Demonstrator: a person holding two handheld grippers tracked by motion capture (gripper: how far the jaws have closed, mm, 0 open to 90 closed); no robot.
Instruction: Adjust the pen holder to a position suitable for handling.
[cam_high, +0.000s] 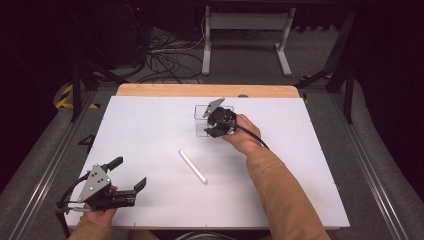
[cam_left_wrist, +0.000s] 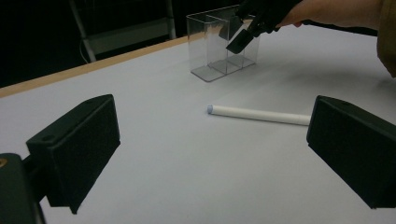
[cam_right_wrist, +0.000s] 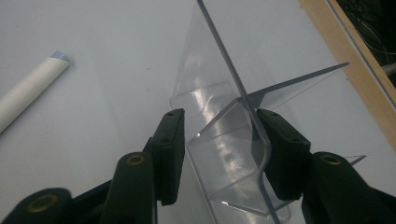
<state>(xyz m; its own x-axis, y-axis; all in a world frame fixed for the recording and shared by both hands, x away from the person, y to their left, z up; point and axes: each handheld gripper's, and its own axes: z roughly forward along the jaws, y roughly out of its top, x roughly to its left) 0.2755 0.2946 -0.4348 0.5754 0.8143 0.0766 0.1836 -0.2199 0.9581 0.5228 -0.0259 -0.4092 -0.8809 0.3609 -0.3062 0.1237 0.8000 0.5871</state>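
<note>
A clear plastic container (cam_high: 201, 121) with a divider stands upright at the table's far middle. My right gripper (cam_high: 214, 126) reaches over it from the right. In the right gripper view its jaws (cam_right_wrist: 222, 144) straddle the near compartment of the container (cam_right_wrist: 224, 93), a pad against each outer wall. A white marker (cam_high: 193, 166) lies flat in the middle of the table, free of both grippers. My left gripper (cam_high: 130, 172) rests at the near left corner, open with nothing between its jaws. In the left gripper view the marker (cam_left_wrist: 259, 114) lies ahead of the left gripper (cam_left_wrist: 210, 140), and the container (cam_left_wrist: 219, 51) stands farther off.
The white tabletop (cam_high: 300, 175) has a wooden strip (cam_high: 200, 90) along its far edge. Beyond it, on the floor, are a white stand (cam_high: 245, 30) and loose cables (cam_high: 165, 60). The person's sleeve (cam_high: 280, 195) crosses the near right part of the table.
</note>
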